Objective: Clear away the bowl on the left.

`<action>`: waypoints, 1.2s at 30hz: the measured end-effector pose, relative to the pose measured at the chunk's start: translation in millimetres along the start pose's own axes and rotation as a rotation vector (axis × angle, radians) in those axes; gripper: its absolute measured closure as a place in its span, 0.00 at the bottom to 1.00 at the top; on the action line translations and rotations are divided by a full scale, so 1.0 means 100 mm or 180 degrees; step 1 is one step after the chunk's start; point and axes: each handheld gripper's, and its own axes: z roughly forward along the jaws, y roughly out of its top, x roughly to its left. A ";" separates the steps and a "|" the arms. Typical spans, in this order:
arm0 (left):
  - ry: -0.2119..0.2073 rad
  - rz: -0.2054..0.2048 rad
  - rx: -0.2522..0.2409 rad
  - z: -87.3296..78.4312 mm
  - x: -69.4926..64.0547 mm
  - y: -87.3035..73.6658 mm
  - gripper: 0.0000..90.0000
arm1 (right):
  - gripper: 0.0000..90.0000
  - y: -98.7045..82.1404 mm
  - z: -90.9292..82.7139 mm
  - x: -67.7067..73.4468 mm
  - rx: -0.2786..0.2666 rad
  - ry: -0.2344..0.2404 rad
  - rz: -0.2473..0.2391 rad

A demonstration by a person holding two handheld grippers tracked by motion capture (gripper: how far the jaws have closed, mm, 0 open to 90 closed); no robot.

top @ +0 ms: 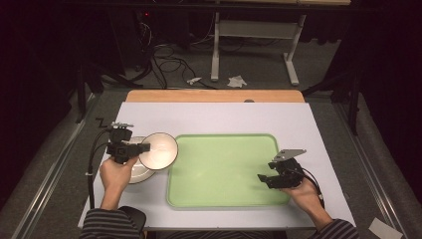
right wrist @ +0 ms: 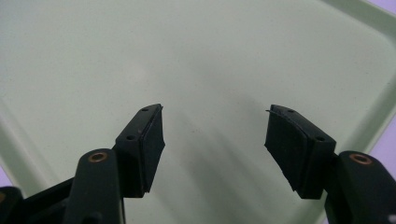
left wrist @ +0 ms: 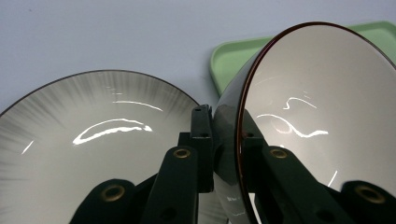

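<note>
the small bowl (top: 158, 150) is up in the air, tipped on its side, just left of the green tray (top: 224, 199). the left gripper (top: 142, 148) has it by the rim: one jaw sits on the dark outside, the other on the white inside, and they are squeezed tight on the thin wall. holding the edge like that is likely the only way to lift it, since the whole bowl is too wide to fit between the jaws. in the left gripper view the bowl (left wrist: 317, 116) stands up beside a bigger plate (left wrist: 93, 149) that lies flat on the table below it, so i think the bowl came off that plate, though i can't be sure. the right gripper (top: 271, 179) hangs low over the tray's right side with its jaws spread apart and nothing in them (right wrist: 212, 149), maybe waiting to help.
</note>
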 end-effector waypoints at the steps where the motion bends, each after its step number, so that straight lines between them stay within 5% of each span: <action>1: -0.0017 -0.0001 0.0011 0.00 -0.02 -0.01 0.91 | 0.43 0.00 0.00 0.00 0.0004 -0.0005 0.0015; 27: -0.0420 0.0269 0.0323 0.13 -0.58 -0.21 0.91 | 0.43 -0.05 -0.04 -0.07 0.0044 -0.0037 0.0046; 36: -0.0540 0.0344 0.0427 0.21 -0.79 -0.26 0.91 | 0.43 -0.10 -0.12 -0.14 -0.0081 -0.0076 0.0117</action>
